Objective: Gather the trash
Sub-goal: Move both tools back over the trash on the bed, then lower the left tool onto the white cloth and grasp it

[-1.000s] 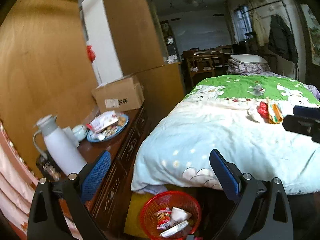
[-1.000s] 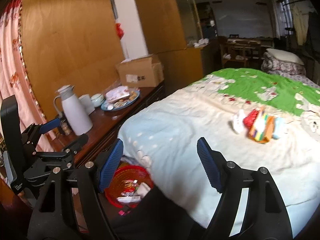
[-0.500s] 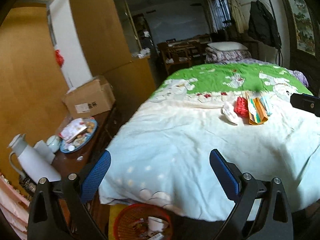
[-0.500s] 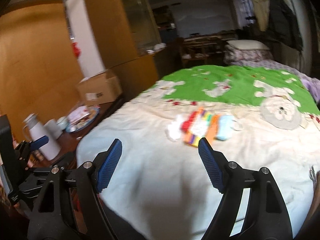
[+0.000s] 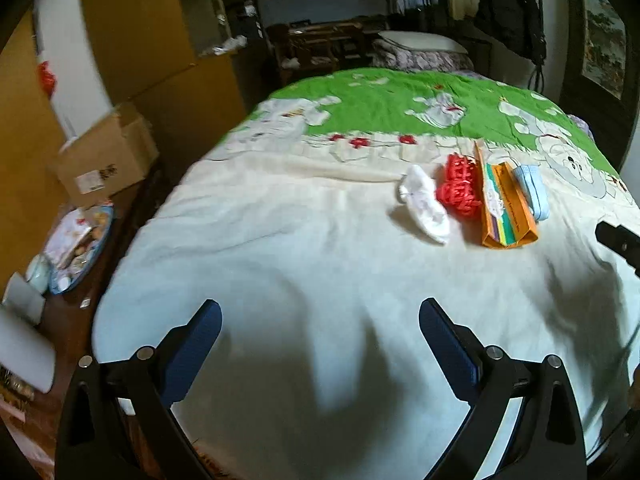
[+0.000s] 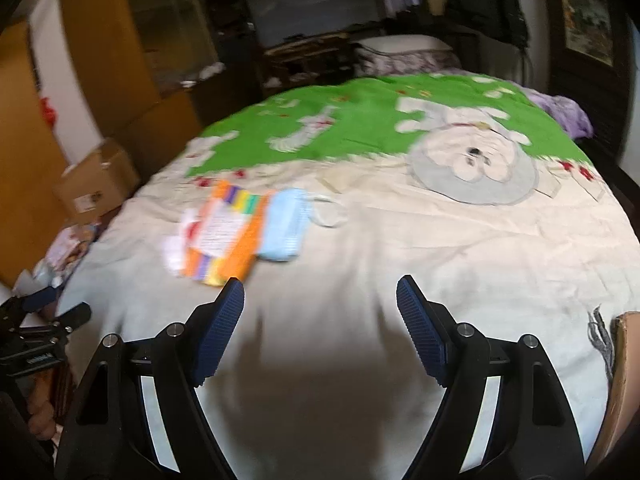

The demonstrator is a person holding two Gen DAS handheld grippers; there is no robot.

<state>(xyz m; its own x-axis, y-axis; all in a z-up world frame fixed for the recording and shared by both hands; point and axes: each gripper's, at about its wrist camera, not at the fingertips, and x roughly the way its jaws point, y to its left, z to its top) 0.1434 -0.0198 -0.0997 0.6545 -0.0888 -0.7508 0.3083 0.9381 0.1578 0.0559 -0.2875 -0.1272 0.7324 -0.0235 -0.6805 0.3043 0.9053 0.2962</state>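
A small pile of trash lies on the bed quilt: a crumpled white tissue, a red net wad, an orange packet and a pale blue face mask. My left gripper hovers open over the quilt, short of the pile and to its left. In the blurred right wrist view the orange packet and the blue mask lie just beyond my open right gripper, nearest its left finger. Nothing sits between either pair of fingers.
A dark wooden side table along the bed's left holds a cardboard box, a plate of wrappers and a white jug. A brown cardboard edge shows at the right. Furniture and a pillow stand beyond the bed.
Both grippers have swung from the side table and red basket toward the bed and dipped over the quilt. The trash pile now sits much closer. The basket has left view.
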